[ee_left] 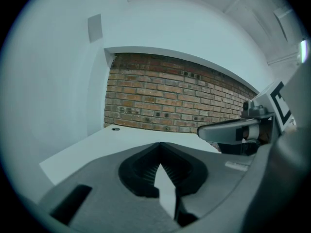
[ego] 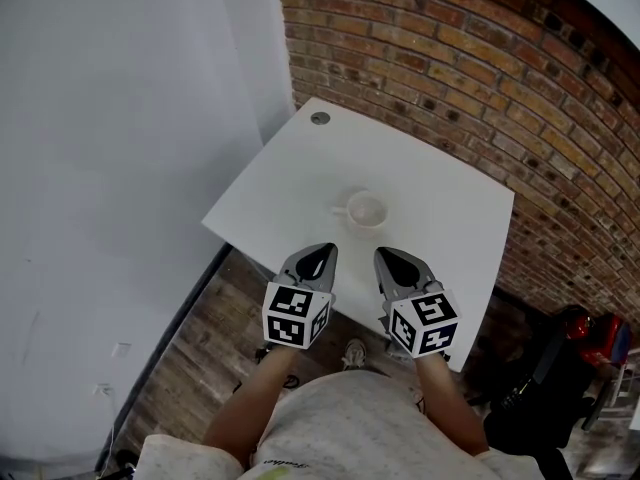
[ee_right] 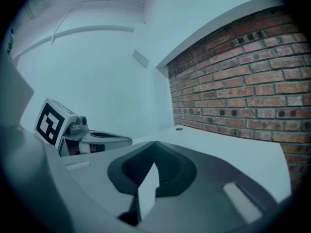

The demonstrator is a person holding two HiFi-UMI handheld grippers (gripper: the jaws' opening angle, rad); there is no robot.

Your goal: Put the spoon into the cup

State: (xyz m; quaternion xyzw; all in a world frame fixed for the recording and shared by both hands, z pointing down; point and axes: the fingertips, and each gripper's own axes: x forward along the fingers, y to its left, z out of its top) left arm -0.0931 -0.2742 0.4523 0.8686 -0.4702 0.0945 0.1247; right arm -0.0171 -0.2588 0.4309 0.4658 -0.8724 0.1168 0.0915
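Note:
A white cup [ego: 367,210] stands near the middle of the white table [ego: 300,178], with a small pale stub on its left side that may be its handle. I cannot make out a spoon in any view. My left gripper [ego: 325,251] and right gripper [ego: 386,255] hover side by side over the table's near edge, just short of the cup. Both are shut with nothing between them. In the left gripper view the left gripper [ee_left: 159,146] has its jaw tips meeting. The right gripper view shows the right gripper [ee_right: 154,144] closed the same way. The cup is hidden in both gripper views.
A red brick wall [ego: 480,58] runs behind the table and a white wall [ego: 120,118] stands to the left. A round cable hole [ego: 320,118] sits at the table's far corner. Wooden floor [ego: 200,328] lies below, with a red and black object [ego: 585,333] at the right.

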